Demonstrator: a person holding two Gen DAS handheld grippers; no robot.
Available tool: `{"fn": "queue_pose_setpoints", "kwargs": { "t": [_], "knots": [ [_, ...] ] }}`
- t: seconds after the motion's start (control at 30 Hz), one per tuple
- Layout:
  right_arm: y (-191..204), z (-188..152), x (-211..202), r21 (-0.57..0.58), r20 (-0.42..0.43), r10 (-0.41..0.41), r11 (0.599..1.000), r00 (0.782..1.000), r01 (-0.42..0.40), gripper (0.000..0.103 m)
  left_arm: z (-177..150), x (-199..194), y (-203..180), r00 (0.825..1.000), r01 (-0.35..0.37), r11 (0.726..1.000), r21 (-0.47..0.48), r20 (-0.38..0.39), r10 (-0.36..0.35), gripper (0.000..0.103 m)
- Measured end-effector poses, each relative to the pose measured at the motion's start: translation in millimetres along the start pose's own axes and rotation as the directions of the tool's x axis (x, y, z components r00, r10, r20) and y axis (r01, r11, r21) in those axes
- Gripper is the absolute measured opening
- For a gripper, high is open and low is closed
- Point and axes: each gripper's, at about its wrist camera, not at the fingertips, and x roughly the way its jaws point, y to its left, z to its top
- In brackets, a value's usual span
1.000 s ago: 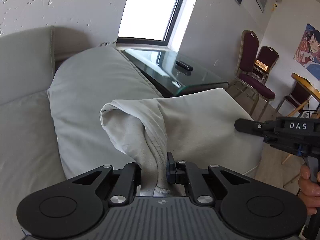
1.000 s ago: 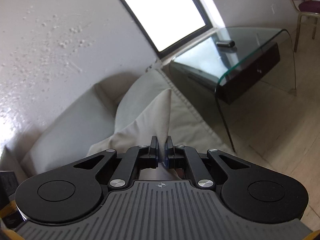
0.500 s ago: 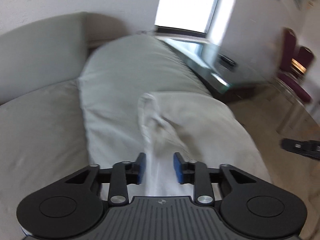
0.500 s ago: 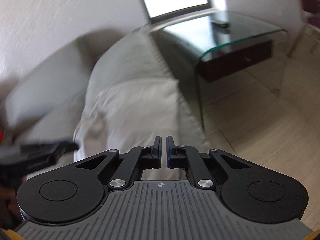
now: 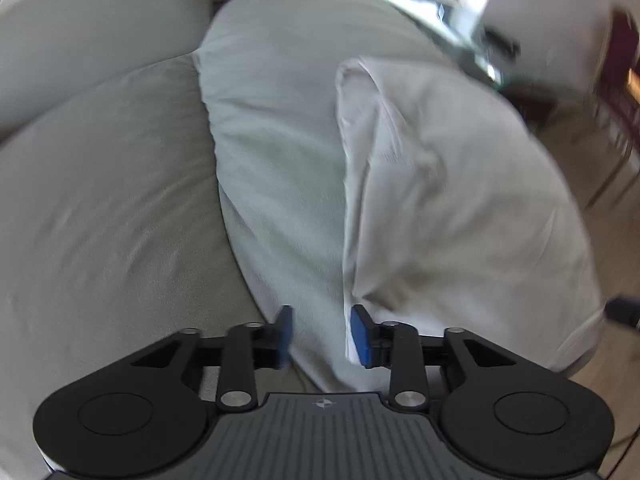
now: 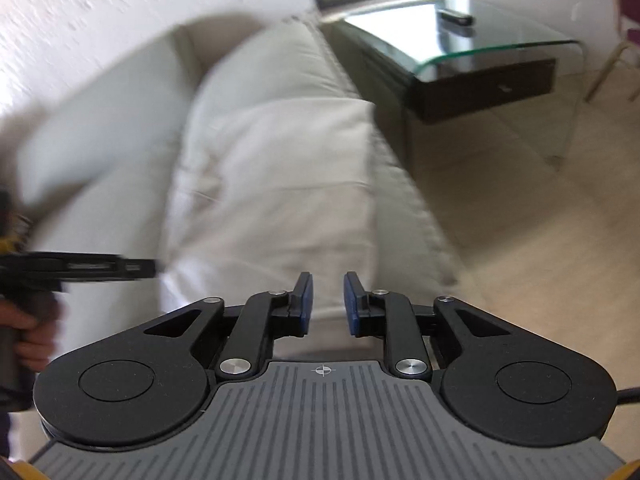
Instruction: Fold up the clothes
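Sofa arm (image 5: 280, 160) below both grippers (image 5: 322, 332), (image 6: 326, 304), tilted down, jaws just parted.

Left tool (image 5: 320, 334) just opening, garment (image 5: 440, 200) on sofa (image 5: 100, 200)

My left tool (image 5: 322, 334) tips steeply downward, its jaws parted and just been opening. My right tool (image 6: 327, 304) also angles down, jaws apart after opening. My left hand (image 6: 28, 332) grips its handle.

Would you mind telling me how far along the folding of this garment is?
Done: one fold, the garment lies doubled on the sofa arm. In hand: nothing; the left gripper and right gripper have just been opening, pads off it. Left: probably smoothing or further folds.
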Motion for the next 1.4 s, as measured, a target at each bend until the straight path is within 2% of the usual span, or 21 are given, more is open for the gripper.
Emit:
{"fn": "queue_pose_setpoints", "kwargs": {
  "t": [0.1,0.23,0.27,0.3,0.37,0.4,0.43,0.47,0.5,0.53,0.57,0.67,0.7,0.77,0.8,0.83,0.87,0.97,1.07,1.2,1.4],
  "knots": [
    [5,1,11,0.001,-0.026,0.033,0.999,0.999,-0.033,0.027,3,12,6,0.991,0.135,0.991,0.003,0.017,-0.135,0.043],
    [9,-1,28,-0.031,-0.066,-0.057,0.998,0.996,0.055,0.027,5,45,1,0.973,0.229,0.973,0.03,-0.04,-0.228,0.041],
    [8,-2,30,-0.026,-0.075,-0.071,0.997,0.995,0.07,0.026,6,47,1,0.968,0.249,0.968,0.024,-0.035,-0.249,0.036],
    [7,-3,31,-0.023,-0.08,-0.082,0.997,0.993,0.08,0.025,7,45,0,0.967,0.252,0.968,0.014,-0.043,-0.251,0.015],
    [7,-3,32,-0.024,-0.085,-0.105,0.994,0.991,0.104,0.026,10,39,-1,0.967,0.245,0.97,-0.006,-0.069,-0.244,0.01],
    [7,-2,31,-0.026,-0.088,-0.121,0.993,0.989,0.119,0.03,11,37,-3,0.977,0.187,0.982,-0.014,-0.098,-0.187,0.011],
    [8,-1,30,-0.028,-0.093,-0.138,0.99,0.986,0.136,0.032,11,36,-6,0.989,0.068,0.998,-0.007,-0.133,-0.068,0.008],
    [10,0,27,-0.032,-0.098,-0.159,0.987,0.982,0.156,0.04,11,36,-8,0.984,-0.066,0.998,0.008,-0.166,0.067,0.008],
    [12,1,22,-0.037,-0.1,-0.177,0.984,0.979,0.175,0.049,10,34,-12,0.971,-0.168,0.984,0.053,-0.166,0.175,0.009],
    [15,2,16,-0.041,-0.1,-0.185,0.983,0.978,0.181,0.05,8,29,-17,0.96,-0.224,0.97,0.098,-0.147,0.237,0.012],
    [17,4,8,-0.044,-0.097,-0.183,0.983,0.978,0.179,0.05,7,21,-21,0.959,-0.232,0.966,0.113,-0.138,0.246,0.017],
    [27,8,-23,-0.043,-0.072,-0.144,0.989,0.987,0.141,0.054,2,-10,-45,0.973,-0.196,0.969,0.15,-0.096,0.212,0.037],
    [31,11,-33,-0.045,-0.062,-0.139,0.99,0.988,0.136,0.056,0,-22,-57,0.977,-0.189,0.966,0.176,-0.068,0.204,0.047],
    [39,16,-53,-0.043,-0.052,-0.126,0.991,0.991,0.123,0.063,-5,-43,-80,0.978,-0.203,0.956,0.213,-0.013,0.21,0.059],
    [43,18,-64,-0.038,-0.049,-0.119,0.992,0.992,0.117,0.067,-7,-53,-89,0.978,-0.204,0.957,0.208,0.001,0.208,0.073],
    [46,19,-74,-0.037,-0.047,-0.114,0.993,0.992,0.112,0.068,-8,-62,-97,0.979,-0.201,0.96,0.194,0.01,0.203,0.077],
    [50,20,-84,-0.042,-0.043,-0.111,0.993,0.993,0.109,0.07,-9,-70,-102,0.982,-0.188,0.965,0.181,0.01,0.189,0.077],
    [60,19,-112,-0.05,-0.041,-0.097,0.994,0.994,0.095,0.07,-11,-95,-110,0.99,-0.143,0.977,0.155,0.008,0.144,0.087],
    [67,18,-136,-0.044,-0.024,-0.096,0.995,0.995,0.095,0.07,-18,-120,-116,0.992,-0.124,0.98,0.156,0.052,0.118,0.091],
    [75,14,-163,-0.041,0.006,-0.113,0.993,0.994,0.113,0.071,-28,-151,-123,0.992,-0.092,0.983,0.156,0.095,0.078,0.101],
    [88,8,-188,-0.076,0.034,-0.126,0.989,0.991,0.129,0.074,-37,-175,-135,0.997,-0.031,0.984,0.174,0.071,0.019,0.102]
  ]
}}
